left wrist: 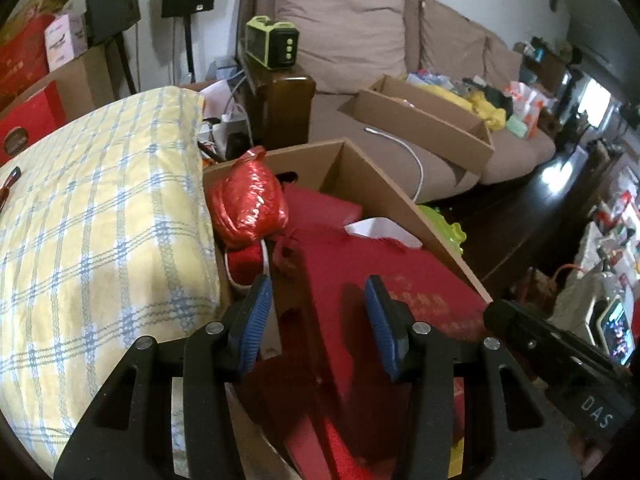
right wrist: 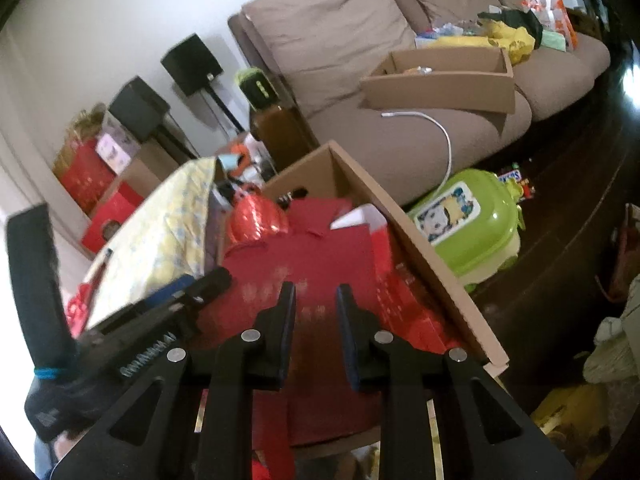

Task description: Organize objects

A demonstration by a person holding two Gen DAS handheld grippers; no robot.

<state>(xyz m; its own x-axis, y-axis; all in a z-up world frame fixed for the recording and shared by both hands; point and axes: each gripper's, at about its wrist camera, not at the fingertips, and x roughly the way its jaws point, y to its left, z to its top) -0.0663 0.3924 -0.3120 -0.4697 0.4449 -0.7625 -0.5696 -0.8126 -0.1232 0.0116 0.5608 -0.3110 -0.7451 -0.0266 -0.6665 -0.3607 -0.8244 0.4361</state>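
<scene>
Both jaws spread, nothing pinched: left gripper [left wrist: 318,312] and right gripper [right wrist: 316,312] over one cardboard box [left wrist: 384,184] (red stuff inside). One checked pillow [left wrist: 100,220] left.

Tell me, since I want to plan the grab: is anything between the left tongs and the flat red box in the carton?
Nothing visible: the left tongs hang over the flat red box, pads apart, empty.

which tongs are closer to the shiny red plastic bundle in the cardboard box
Left. The left tongs hover just short of the shiny red bundle, at the box's pillow side. The right tongs are over the flat red packaging, farther from the bundle.
</scene>
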